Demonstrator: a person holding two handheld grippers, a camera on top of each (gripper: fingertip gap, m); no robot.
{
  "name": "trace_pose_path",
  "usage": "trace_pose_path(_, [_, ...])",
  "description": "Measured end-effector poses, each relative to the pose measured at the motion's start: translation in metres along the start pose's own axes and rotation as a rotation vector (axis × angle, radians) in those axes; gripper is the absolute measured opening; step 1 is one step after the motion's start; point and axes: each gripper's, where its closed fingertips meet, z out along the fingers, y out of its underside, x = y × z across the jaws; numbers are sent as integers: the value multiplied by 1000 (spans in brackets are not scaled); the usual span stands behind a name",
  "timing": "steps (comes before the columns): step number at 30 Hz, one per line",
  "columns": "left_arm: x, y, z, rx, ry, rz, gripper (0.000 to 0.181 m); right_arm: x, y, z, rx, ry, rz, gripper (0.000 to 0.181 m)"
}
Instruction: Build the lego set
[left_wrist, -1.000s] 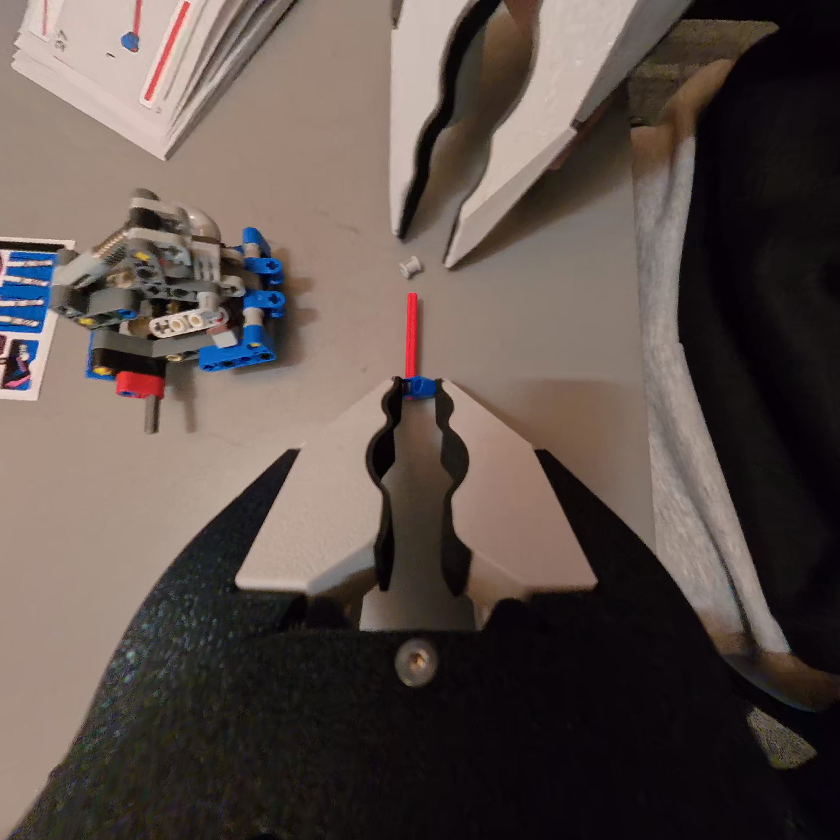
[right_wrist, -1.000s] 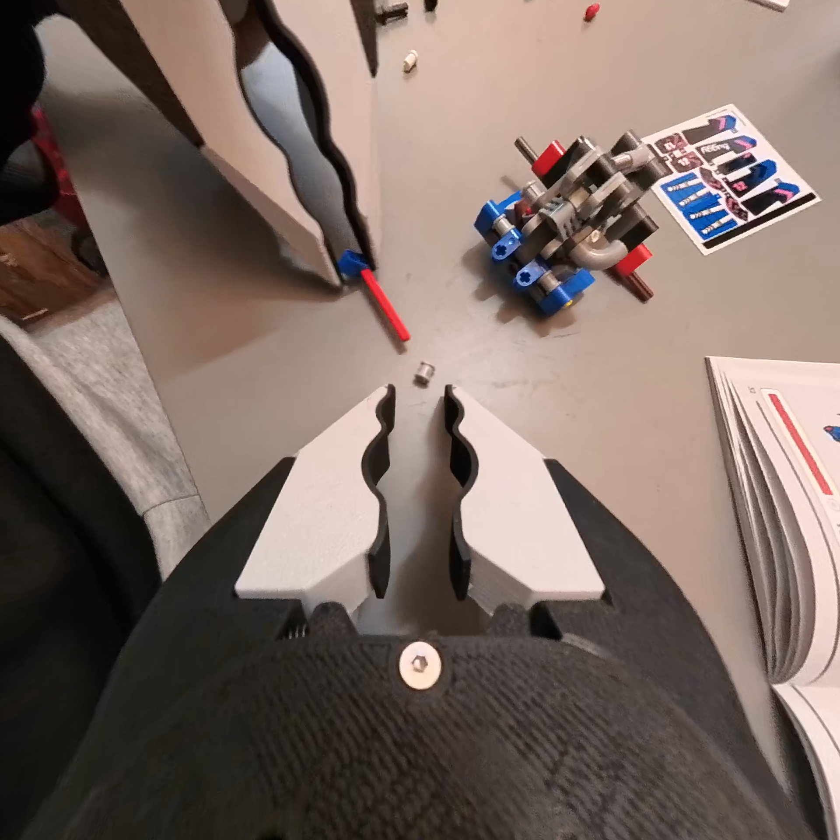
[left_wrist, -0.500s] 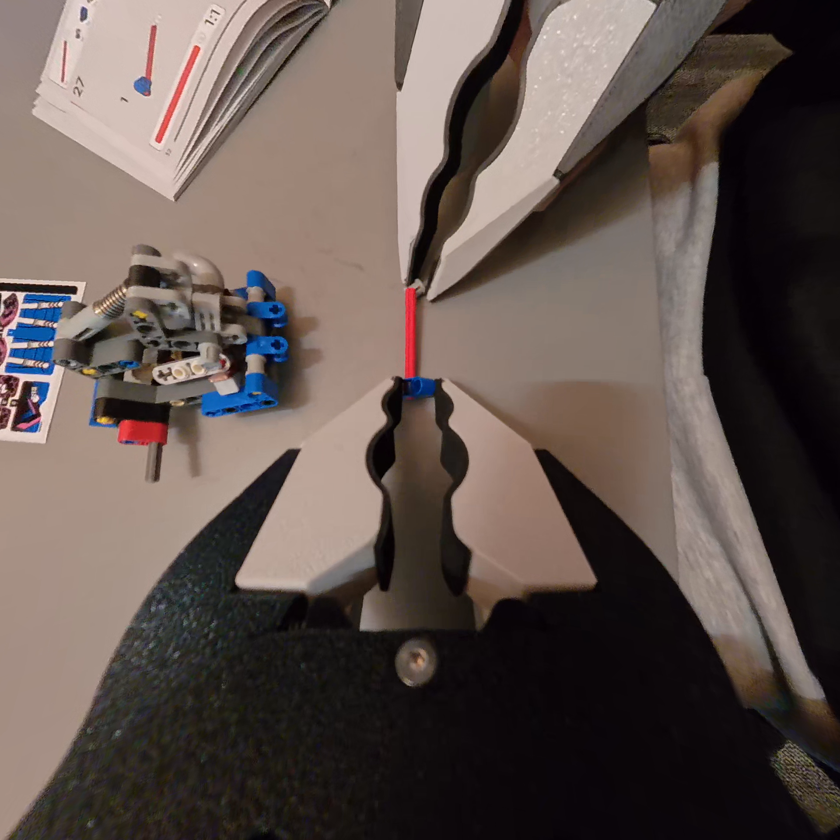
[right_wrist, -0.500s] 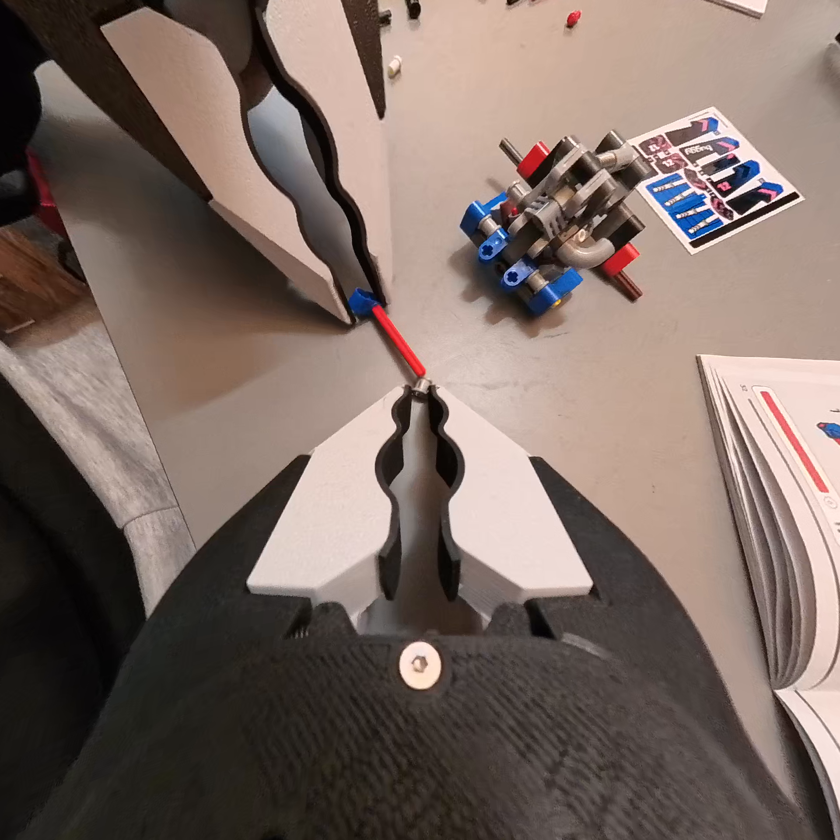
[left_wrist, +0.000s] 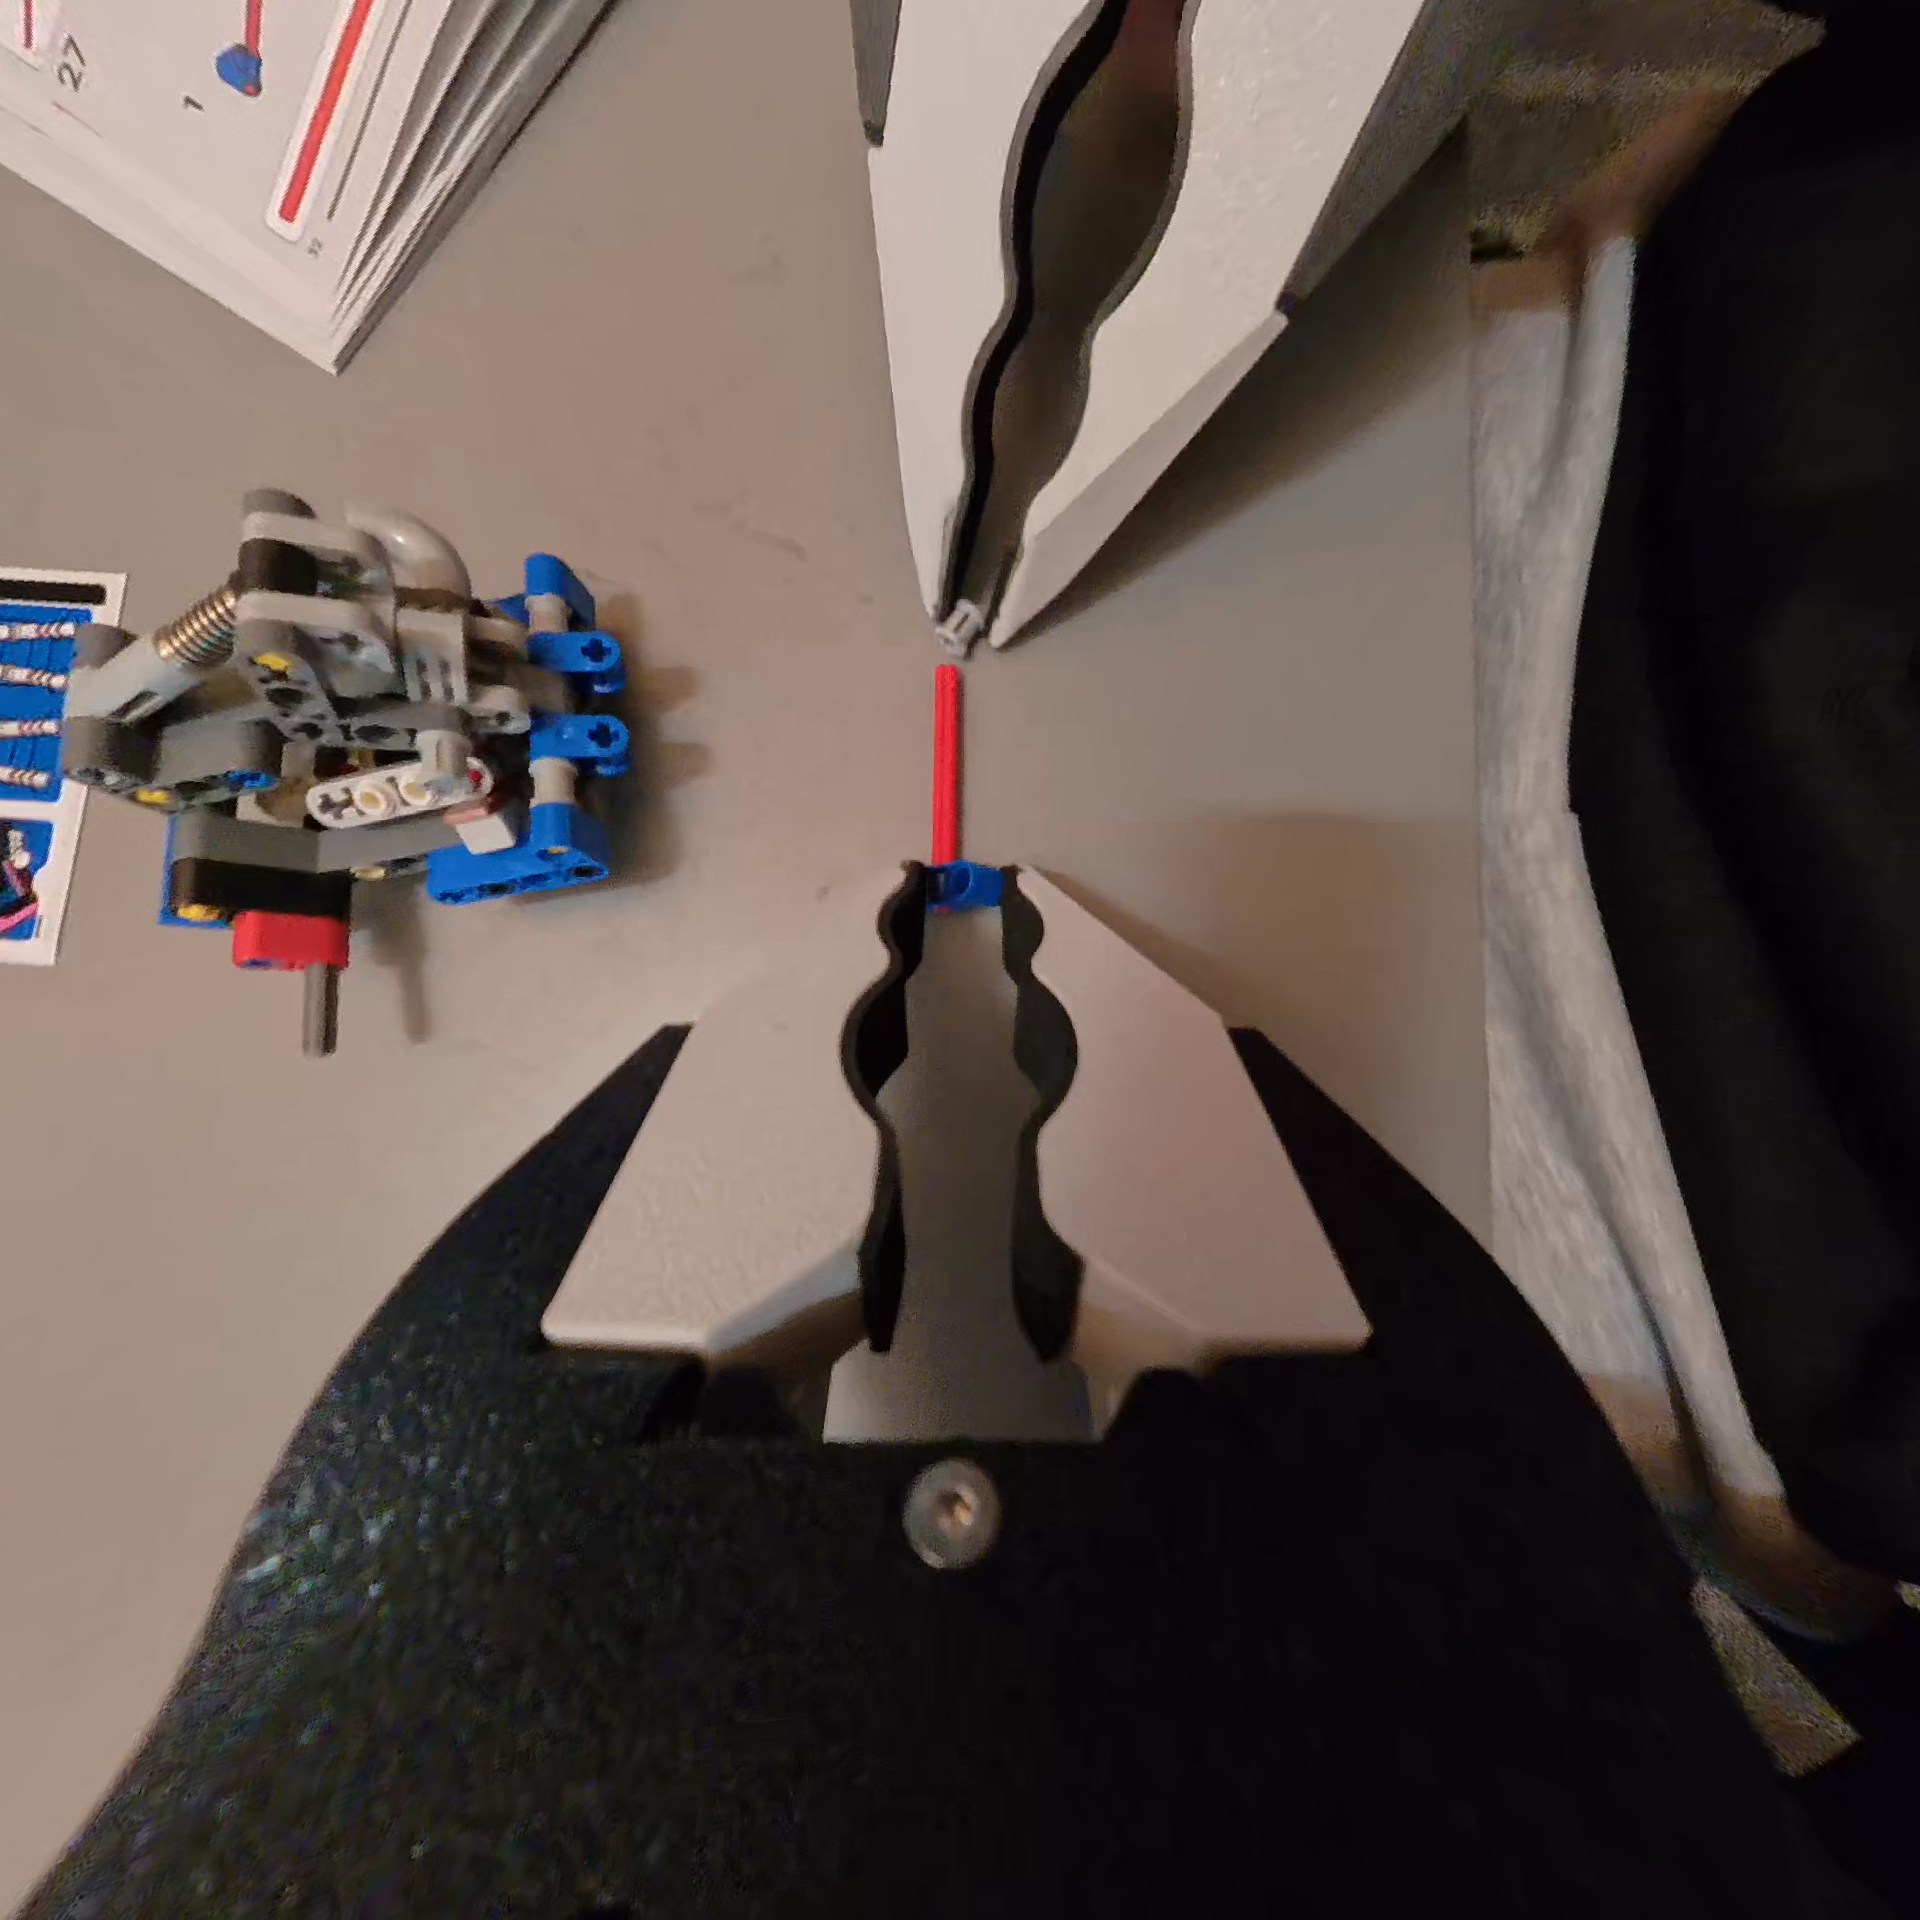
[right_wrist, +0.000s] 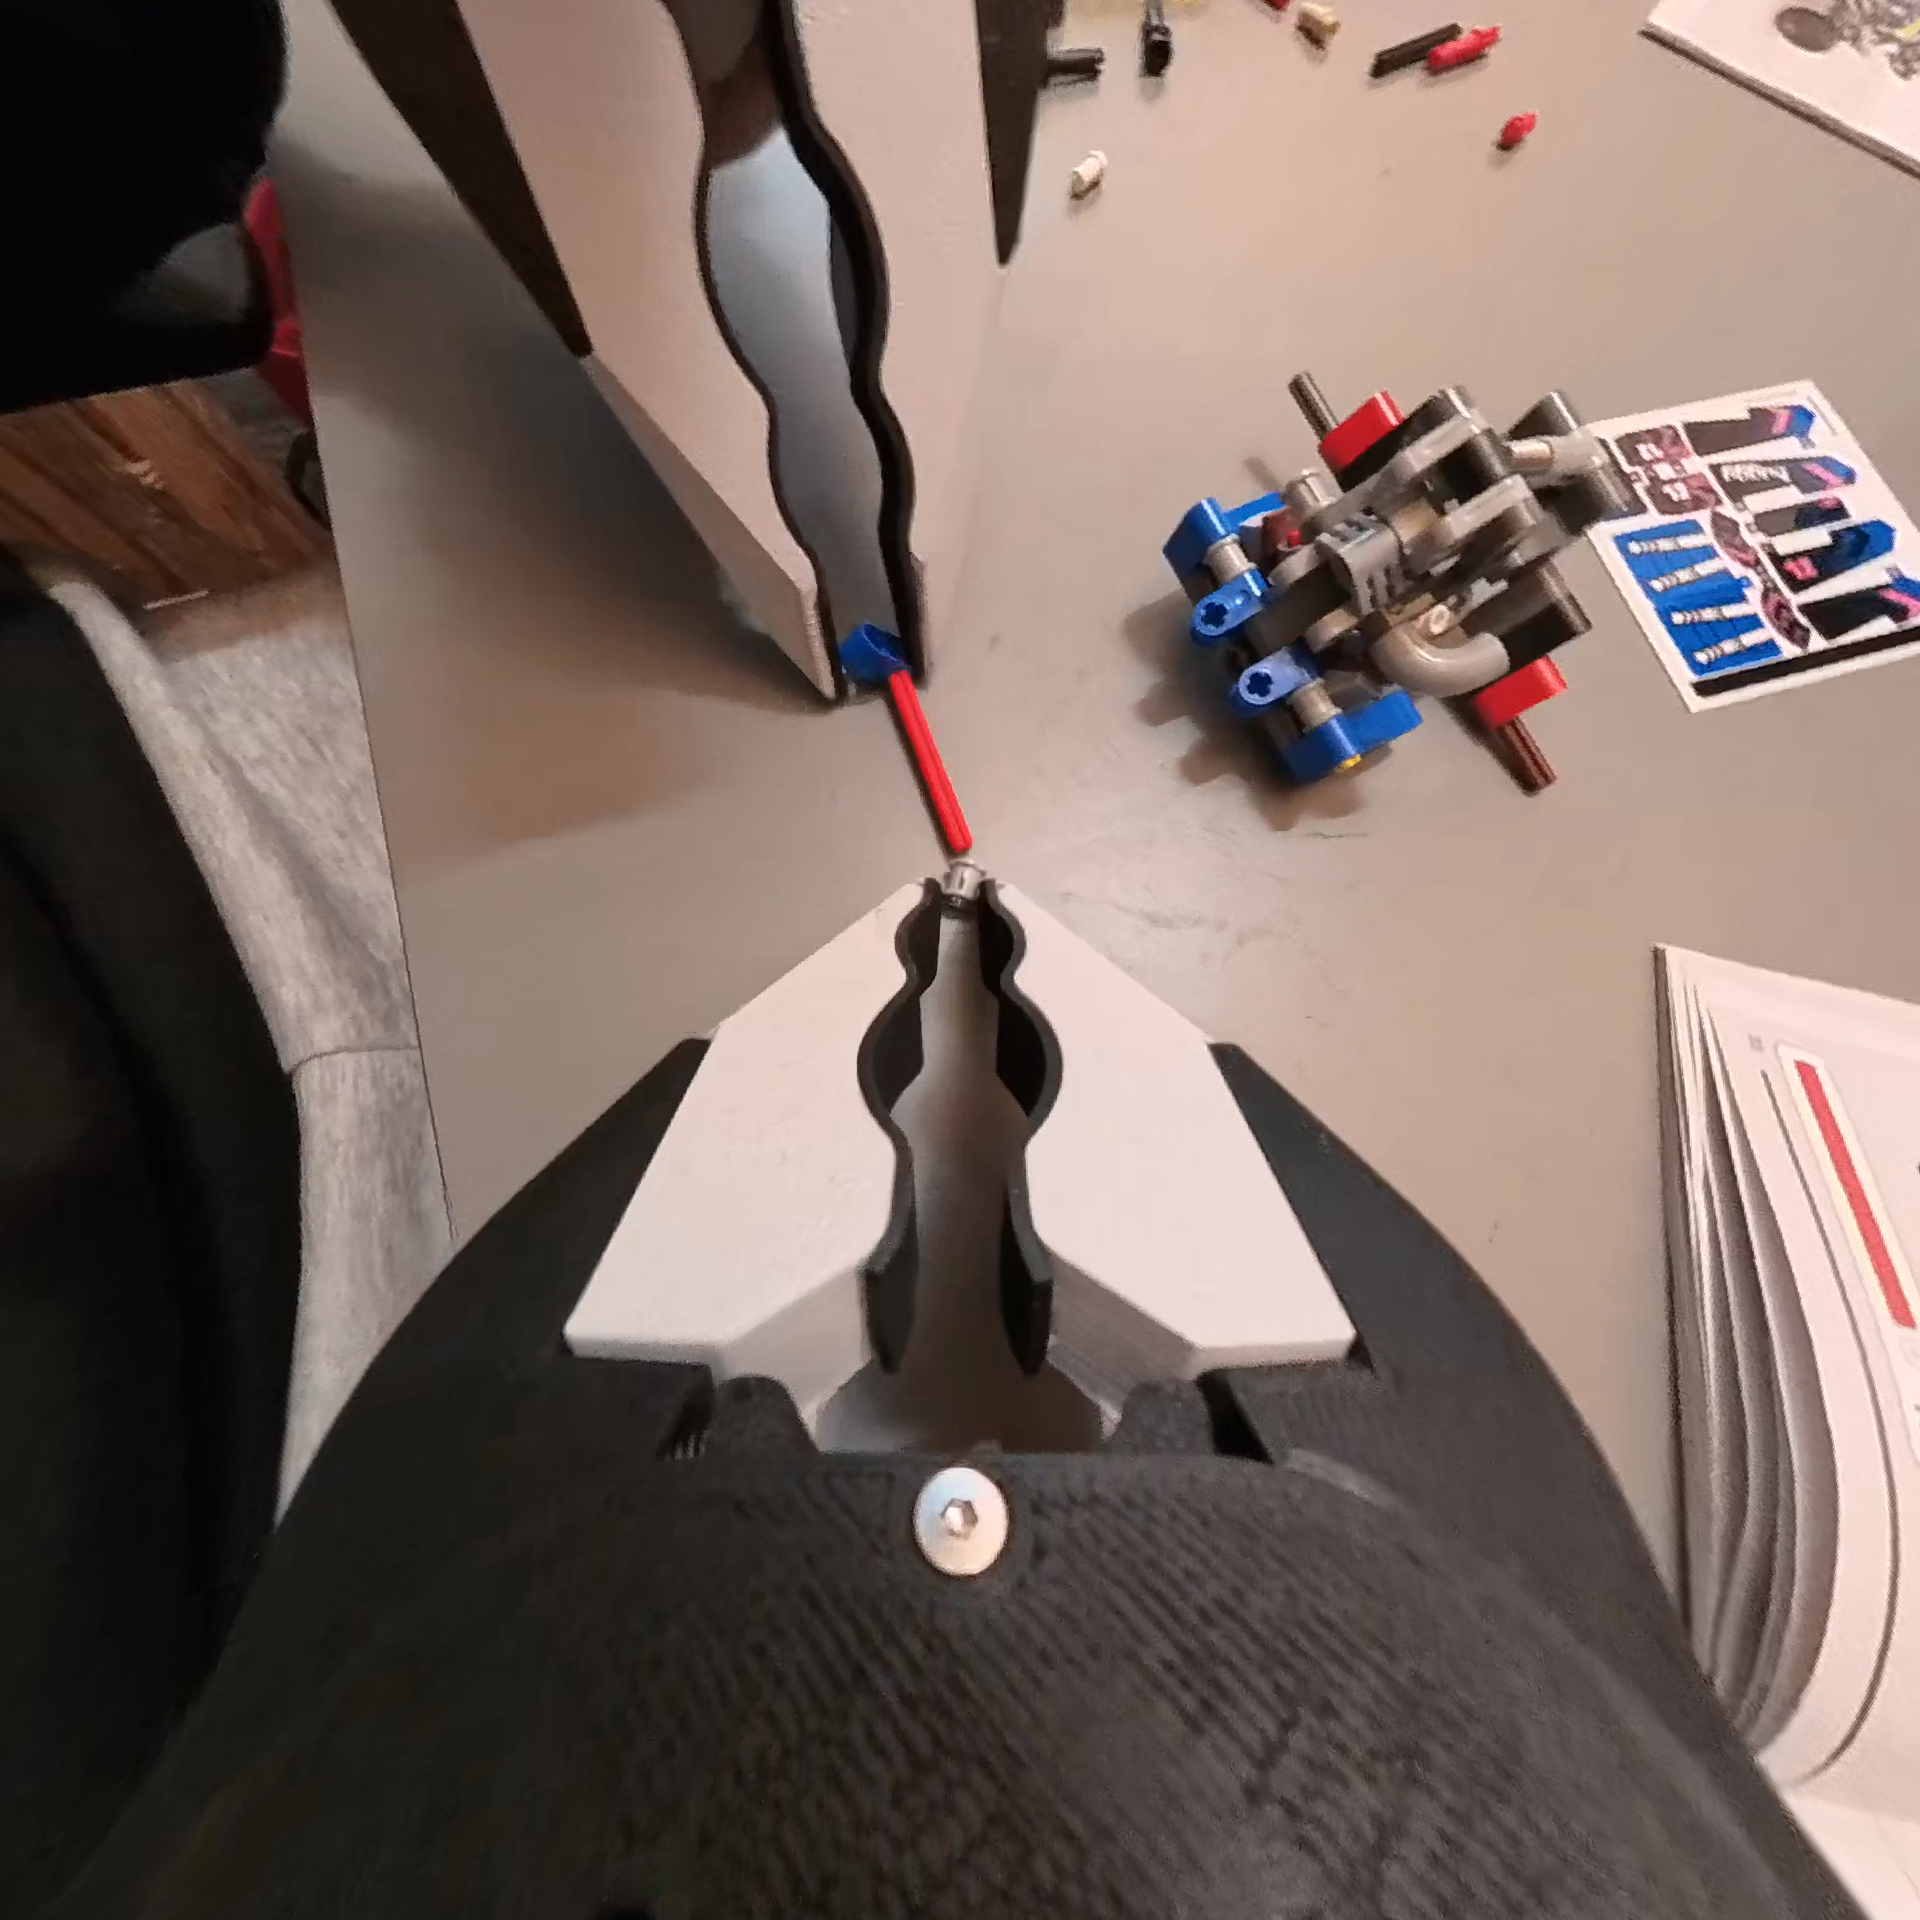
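My left gripper (left_wrist: 961, 883) is shut on a small blue connector (left_wrist: 966, 885) with a red axle (left_wrist: 945, 764) sticking forward out of it. My right gripper (right_wrist: 962, 891) is shut on a small grey bush (right_wrist: 962, 883) and holds it just in front of the axle's free tip (right_wrist: 954, 831), with a small gap. In the left wrist view the bush (left_wrist: 961, 627) shows between the right gripper's fingertips. The part-built grey, blue and red model (left_wrist: 343, 727) lies on the grey table, also in the right wrist view (right_wrist: 1382, 592).
An open instruction booklet (left_wrist: 270, 145) lies at the far left, and at the right in the right wrist view (right_wrist: 1808, 1299). A sticker sheet (right_wrist: 1756, 540) lies beside the model. Several loose small parts (right_wrist: 1423, 47) lie far back. A person's grey sleeve (left_wrist: 1538, 727) is along the table edge. There is about 5 centimeters between the tips of the two grippers.
My right gripper closed on the grey bush and lifted it off the table. It touched the red axle's tip half a second ago; now a small gap shows. The left gripper kept its hold.
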Motion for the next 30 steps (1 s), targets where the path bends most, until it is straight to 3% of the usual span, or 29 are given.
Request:
trace_pose_path(1, [1, -1, 1, 24, 12, -4, 11, 0, 0, 0, 2, -12, -19, 5])
trace_pose_path(10, [0, 2, -4, 101, 41, -65, 21, 0, 1, -1, 13, -43, -112, 5])
trace_pose_path(22, [9, -7, -2, 114, 1, 120, 12, 5, 0, -2, 25, 8, -152, 17])
trace_pose_path(30, [-15, -5, -8, 212, 59, -298, 4, -6, -5, -2, 51, -13, -258, 32])
